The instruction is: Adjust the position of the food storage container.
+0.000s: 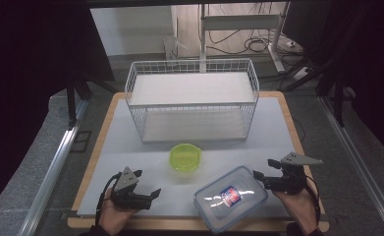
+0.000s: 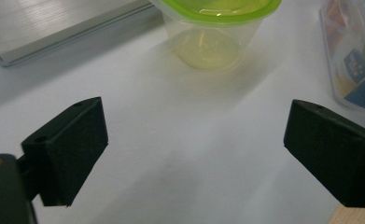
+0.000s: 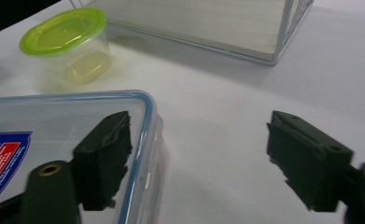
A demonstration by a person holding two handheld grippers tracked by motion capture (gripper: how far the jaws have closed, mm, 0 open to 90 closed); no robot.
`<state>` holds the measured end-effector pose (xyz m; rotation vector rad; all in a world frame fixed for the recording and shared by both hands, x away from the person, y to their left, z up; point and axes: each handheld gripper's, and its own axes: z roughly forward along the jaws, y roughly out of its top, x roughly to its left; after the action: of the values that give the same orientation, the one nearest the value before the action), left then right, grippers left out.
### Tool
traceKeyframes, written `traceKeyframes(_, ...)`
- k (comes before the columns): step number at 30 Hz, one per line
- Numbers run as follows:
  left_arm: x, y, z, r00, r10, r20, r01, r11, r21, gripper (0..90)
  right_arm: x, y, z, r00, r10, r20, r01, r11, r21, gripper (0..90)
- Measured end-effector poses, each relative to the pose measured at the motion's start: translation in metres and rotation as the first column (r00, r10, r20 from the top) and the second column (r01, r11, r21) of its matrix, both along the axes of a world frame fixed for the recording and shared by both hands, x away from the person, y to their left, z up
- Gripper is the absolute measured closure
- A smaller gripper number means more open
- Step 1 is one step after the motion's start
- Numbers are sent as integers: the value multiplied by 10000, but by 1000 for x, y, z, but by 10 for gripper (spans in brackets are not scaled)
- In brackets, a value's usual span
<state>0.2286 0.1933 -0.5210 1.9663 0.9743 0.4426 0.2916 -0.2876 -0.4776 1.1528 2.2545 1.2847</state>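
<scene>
Box: clear rectangular plastic box [image 1: 230, 197] with blue-rimmed lid and a red-and-blue label, lying at the table's near edge.
Right gripper [image 1: 263, 168]: jaws spread, right beside the box's corner, pinching nothing.
Left gripper [image 1: 147, 184]: jaws wide apart, empty.
Tub: small clear round tub with lime-green lid [image 1: 184, 157], between box and white wire basket [image 1: 192, 100].

A white-topped table [image 1: 130, 147] bears a wire rack [image 1: 192, 101], a green-lidded tub [image 1: 184, 157] and a blue-rimmed box [image 1: 230, 196]
</scene>
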Motion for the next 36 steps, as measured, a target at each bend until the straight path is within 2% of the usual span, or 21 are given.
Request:
traceKeyframes(3, 0, -1, 2, 10000, -35, 59, 36, 10000, -90, 101, 1, 0, -1, 10000, -6, -83, 6, 10000, -29, 259)
traceKeyframes(5, -1, -3, 4, 9999, -146, 82, 147, 9998, -116, 196, 1, -1, -2, 9998, -30, -186, 30, 10000, 20, 266)
traceKeyframes(7, 0, -6, 8, 9990, -437, -60, 435, 9985, -322, 300, 2, -2, -2, 9997, -60, -219, 62, 9999, 93, 274)
traceKeyframes(9, 0, -7, 10, 9988, -488, -85, 484, 9980, -418, 409, 2, -2, -2, 9998, -60, -206, 63, 9999, 108, 275)
traceKeyframes(10, 1, -9, 12, 9985, -535, -124, 528, 9971, -543, 460, 2, -3, -3, 9998, -75, -165, 76, 9999, 91, 277)
traceKeyframes(11, 4, -11, 16, 9975, -681, -172, 665, 9942, -841, 510, 2, -3, -3, 9998, -78, -173, 79, 9999, 92, 277)
traceKeyframes(13, 6, -12, 17, 9974, -681, -220, 657, 9934, -937, 601, 2, -3, -4, 9998, -104, -144, 105, 9999, 60, 277)
traceKeyframes(15, 14, -17, 21, 9959, -815, -379, 764, 9898, -1203, 709, 2, -3, -4, 9998, -117, -145, 119, 9999, 80, 276)
traceKeyframes(19, 23, -24, 23, 9939, -981, -505, 918, 9892, -1142, 867, 2, -3, -4, 9998, -135, -127, 136, 9998, 124, 275)
traceKeyframes(22, 38, -37, 28, 9919, -1180, -460, 1129, 9885, -1006, 900, 3, -4, -3, 9998, -181, -64, 181, 9998, 125, 273)
traceKeyframes(26, 54, -50, 33, 9898, -1362, -406, 1313, 9855, -1071, 900, 3, -5, -4, 9996, -256, -71, 257, 9995, 172, 266)
traceKeyframes(27, 54, -50, 33, 9898, -1362, -406, 1313, 9855, -1071, 900, 3, -5, -4, 9996, -265, -83, 266, 9995, 177, 265)
traceKeyframes(29, 66, -61, 37, 9869, -1566, -380, 1515, 9822, -1109, 900, 3, -5, -4, 9996, -274, -91, 276, 9995, 140, 261)
traceKeyframes(33, 76, -74, 39, 9820, -1864, -307, 1832, 9793, -866, 900, 3, -5, -5, 9995, -308, -114, 308, 9995, 23, 258)
traceKeyframes(36, 89, -92, 42, 9766, -2130, -282, 2117, 9763, -449, 900, 3, -6, -5, 9992, -367, -153, 366, 9993, -33, 252)
